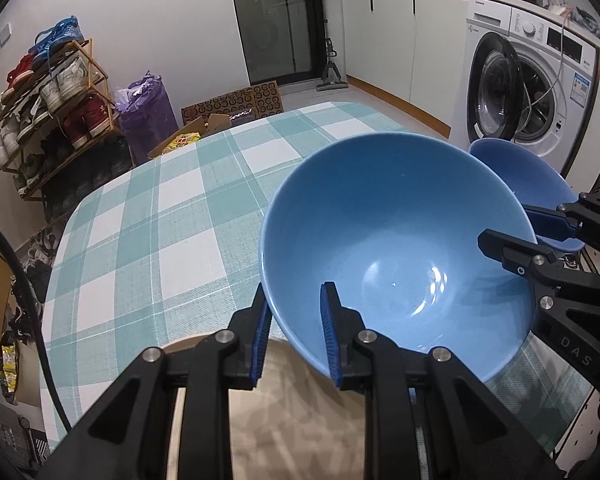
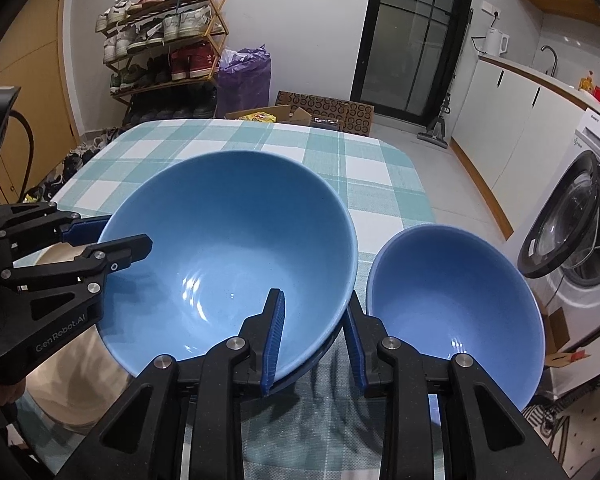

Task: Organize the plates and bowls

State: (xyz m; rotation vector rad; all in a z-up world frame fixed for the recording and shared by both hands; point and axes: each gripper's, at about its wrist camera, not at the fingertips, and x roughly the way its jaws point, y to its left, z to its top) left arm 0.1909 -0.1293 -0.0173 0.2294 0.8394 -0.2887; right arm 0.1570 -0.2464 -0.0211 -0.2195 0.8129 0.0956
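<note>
A big blue bowl point(image 1: 396, 248) sits tilted between the two sets of tongs. The left tongs point(image 1: 296, 336) are pinched on its near left rim, one blue pad inside the bowl and one outside. The right tongs point(image 2: 314, 340) are pinched on its near right rim the same way, and there seems to be a second bowl edge tucked just under the big one there. A small blue bowl point(image 2: 452, 312) is just to the right of the big one, almost touching it and also tilted. A tan plate point(image 1: 300, 412) lies under the left tongs, near the edge.

The surface point(image 1: 152, 240) has a cloth with green and white squares, and its far half is bare. Past it, on the far left, stands a shoe rack point(image 2: 168, 40) full of shoes, with a purple bag point(image 2: 246, 76) beside it. A dark glass door point(image 2: 412, 36) is at the back. A washing machine point(image 1: 532, 92) with its door open is on the right.
</note>
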